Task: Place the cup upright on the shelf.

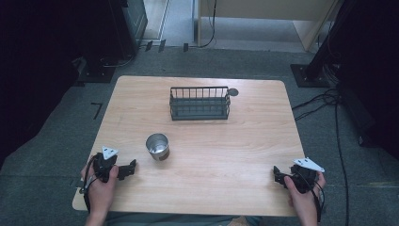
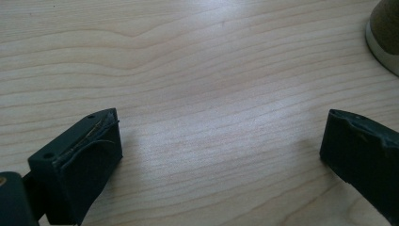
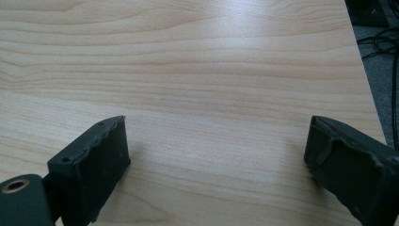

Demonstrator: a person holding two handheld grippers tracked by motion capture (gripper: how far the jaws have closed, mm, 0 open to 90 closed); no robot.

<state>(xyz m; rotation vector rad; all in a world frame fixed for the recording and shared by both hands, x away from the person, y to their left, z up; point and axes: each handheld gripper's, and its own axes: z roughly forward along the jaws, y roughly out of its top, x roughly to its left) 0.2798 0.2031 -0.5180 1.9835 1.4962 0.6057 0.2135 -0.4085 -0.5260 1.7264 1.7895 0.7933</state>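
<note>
A shiny metal cup (image 1: 157,146) stands upright on the wooden table (image 1: 226,146), left of centre. Behind it, near the far edge, sits a dark wire basket (image 1: 199,103). My left gripper (image 1: 128,168) rests low at the table's front left, a short way left of the cup, jaws wide apart over bare wood; the left gripper (image 2: 221,141) holds nothing, and the cup's base (image 2: 387,35) shows at the upper right of the left gripper view. My right gripper (image 1: 278,176) lies at the front right, open and empty, also seen as right gripper (image 3: 216,141) over bare wood.
A small dark round disc (image 1: 233,92) lies beside the basket's right end. The table's right edge and grey carpet with cables (image 3: 383,42) show past the right gripper. Dark equipment stands (image 1: 310,70) and cables surround the table.
</note>
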